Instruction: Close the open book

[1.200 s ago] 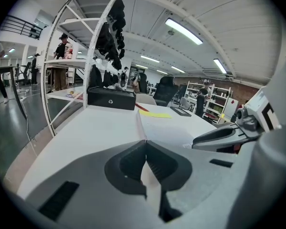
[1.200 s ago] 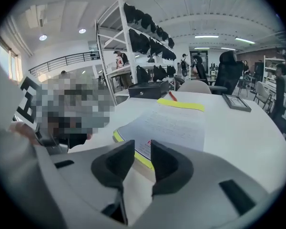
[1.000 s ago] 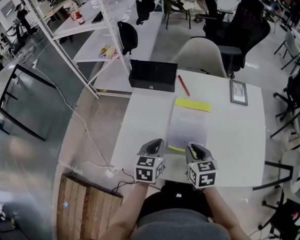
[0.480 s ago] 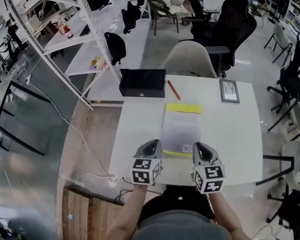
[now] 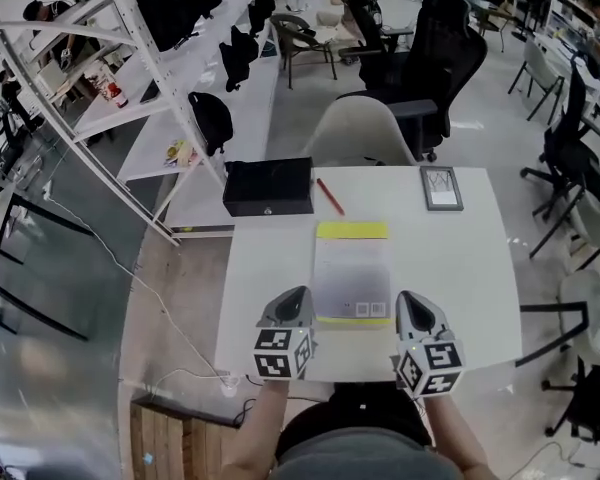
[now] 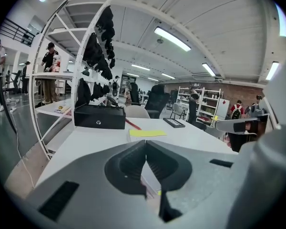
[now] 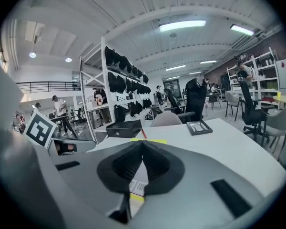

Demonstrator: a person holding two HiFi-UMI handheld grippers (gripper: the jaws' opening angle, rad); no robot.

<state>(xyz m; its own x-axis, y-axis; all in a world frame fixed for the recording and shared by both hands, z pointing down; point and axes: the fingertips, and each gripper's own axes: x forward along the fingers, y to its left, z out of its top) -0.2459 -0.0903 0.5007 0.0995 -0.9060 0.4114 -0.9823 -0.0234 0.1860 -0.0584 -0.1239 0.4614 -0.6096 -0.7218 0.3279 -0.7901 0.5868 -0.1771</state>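
Observation:
The book (image 5: 352,273) lies shut and flat in the middle of the white table (image 5: 460,268), pale cover up, with a yellow strip at its far edge. My left gripper (image 5: 292,303) hovers just left of the book's near corner, its jaws shut on nothing. To the right of the other near corner, my right gripper (image 5: 412,308) is also shut and empty. In the left gripper view the closed jaws of the left gripper (image 6: 145,151) point over the table towards the book (image 6: 148,133). The right gripper (image 7: 142,149) looks past its shut jaws at the book (image 7: 136,187).
A black box (image 5: 268,186), a red pen (image 5: 329,196) and a framed picture (image 5: 442,188) sit at the table's far side. A white chair (image 5: 358,133) stands behind it. White shelving (image 5: 130,88) runs along the left, with office chairs further back.
The right gripper has drawn back from the book's near edge, out to the right and upward, and its jaws have closed. The left gripper rose slightly. The book stays flat.

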